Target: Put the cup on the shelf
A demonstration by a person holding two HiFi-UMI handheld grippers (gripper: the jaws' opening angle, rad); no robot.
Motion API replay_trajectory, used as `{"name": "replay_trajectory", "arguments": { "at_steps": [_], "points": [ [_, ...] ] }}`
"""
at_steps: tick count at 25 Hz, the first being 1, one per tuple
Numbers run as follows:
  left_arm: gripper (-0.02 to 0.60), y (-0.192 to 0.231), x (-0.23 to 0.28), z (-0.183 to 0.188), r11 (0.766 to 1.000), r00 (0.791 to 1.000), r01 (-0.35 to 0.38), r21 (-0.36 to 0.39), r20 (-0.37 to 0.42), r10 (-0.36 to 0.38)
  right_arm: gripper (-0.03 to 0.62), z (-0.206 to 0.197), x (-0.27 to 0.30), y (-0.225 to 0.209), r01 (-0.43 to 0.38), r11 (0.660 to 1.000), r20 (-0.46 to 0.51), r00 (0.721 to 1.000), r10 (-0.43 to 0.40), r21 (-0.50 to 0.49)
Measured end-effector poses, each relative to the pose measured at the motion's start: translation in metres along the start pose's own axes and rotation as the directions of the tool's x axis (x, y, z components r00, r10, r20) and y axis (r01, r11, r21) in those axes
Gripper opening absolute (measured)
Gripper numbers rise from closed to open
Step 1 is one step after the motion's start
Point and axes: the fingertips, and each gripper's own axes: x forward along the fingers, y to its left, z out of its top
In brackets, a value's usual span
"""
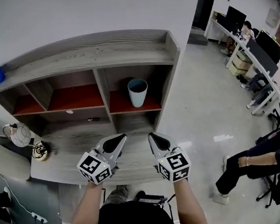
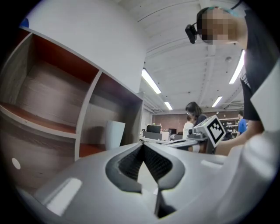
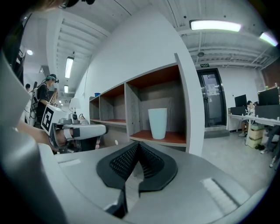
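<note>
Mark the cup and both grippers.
cup [image 1: 137, 93], head view, middle of its side.
left gripper [image 1: 122, 138], head view, between its fingertips.
right gripper [image 1: 152, 136], head view, between its fingertips.

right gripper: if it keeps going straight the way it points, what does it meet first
Likely the white cup in the shelf's right compartment, or the red board under it; nothing shows in between, but depth is unclear.

No legible words, brands or numbers anywhere. Only square black-and-white code patterns on left cube and right cube, without letters. Small green sign above door, too small to read.
</note>
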Motion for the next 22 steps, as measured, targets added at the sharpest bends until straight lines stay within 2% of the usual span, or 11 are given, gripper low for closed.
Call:
{"name": "replay_trajectory", "arguments": {
  "at_steps": [6,10,14,17,22],
  "points": [
    [-0.002,-0.012,-0.013,-0.007,0.999,0.999,0.042,-0.003,-0.03,-0.042,0.011,-0.004,-0.019,0.012,0.035,0.999,0.007,0.999,-0.035,0.012],
    [-0.002,-0.029,-0.015,0.0,0.994,0.994,0.106,-0.008,-0.018,-0.107,0.011,0.0,-0.041,0.014,0.085,0.996,0.016,0.996,-0.086,0.017],
    [-0.002,-0.047,-0.035,-0.003,0.986,0.985,0.167,-0.009,-0.041,-0.167,0.011,-0.001,-0.055,0.03,0.123,0.992,0.019,0.992,-0.124,0.041],
    [-0.002,-0.049,-0.062,-0.008,0.984,0.983,0.177,-0.01,-0.058,-0.177,0.011,-0.005,-0.061,0.051,0.14,0.987,0.022,0.99,-0.142,0.076],
    [-0.002,-0.049,-0.11,-0.019,0.988,0.985,0.154,-0.029,-0.076,-0.156,0.011,-0.02,-0.076,0.093,0.158,0.982,0.006,0.987,-0.159,0.103]
  ]
}}
